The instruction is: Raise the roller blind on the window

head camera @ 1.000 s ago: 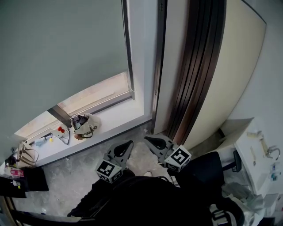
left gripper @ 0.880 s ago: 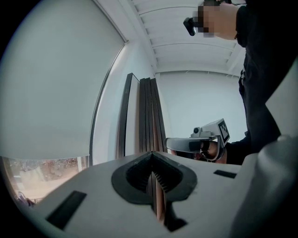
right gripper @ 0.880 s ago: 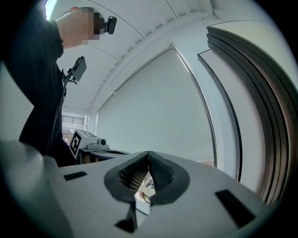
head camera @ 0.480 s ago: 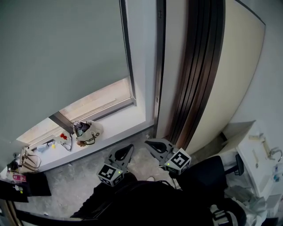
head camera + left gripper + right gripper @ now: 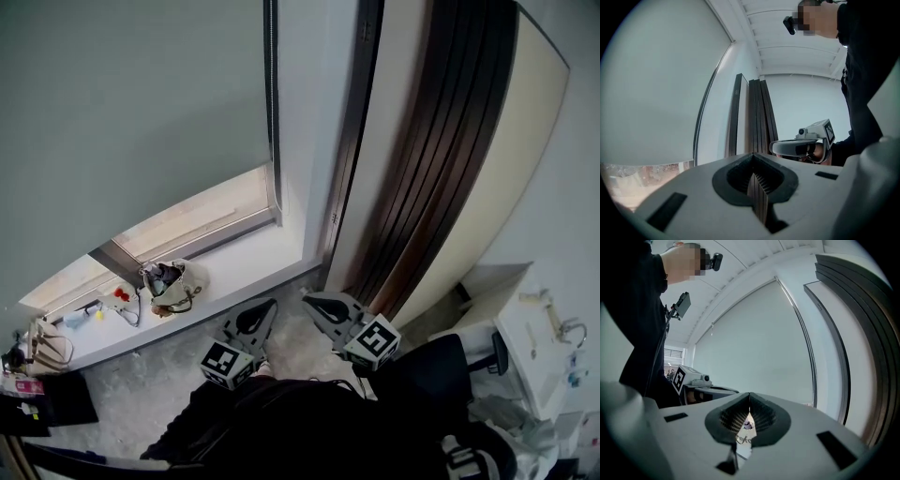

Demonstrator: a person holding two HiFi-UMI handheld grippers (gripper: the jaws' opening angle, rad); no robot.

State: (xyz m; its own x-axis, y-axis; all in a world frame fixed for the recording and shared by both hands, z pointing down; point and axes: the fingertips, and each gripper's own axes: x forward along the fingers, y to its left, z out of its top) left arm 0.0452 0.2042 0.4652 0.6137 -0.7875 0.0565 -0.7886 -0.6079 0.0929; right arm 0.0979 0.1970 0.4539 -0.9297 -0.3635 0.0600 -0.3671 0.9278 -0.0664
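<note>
Left gripper (image 5: 265, 306), right gripper (image 5: 309, 299): jaws closed together, nothing held, both well short of the windowsill (image 5: 253, 258). Beyond it, the roller blind (image 5: 131, 112) covers the window except a low glass strip (image 5: 202, 211). Raising apparently not begun.

We record a white window sill (image 5: 251, 260) as the only raised surface. One beige handbag (image 5: 173, 284) stands on it, open at the top. Small red items (image 5: 122, 295) with a cord lie just left of it. A second pale bag (image 5: 49, 345) sits near the sill's left end. Below is a mottled grey floor (image 5: 141, 384).
</note>
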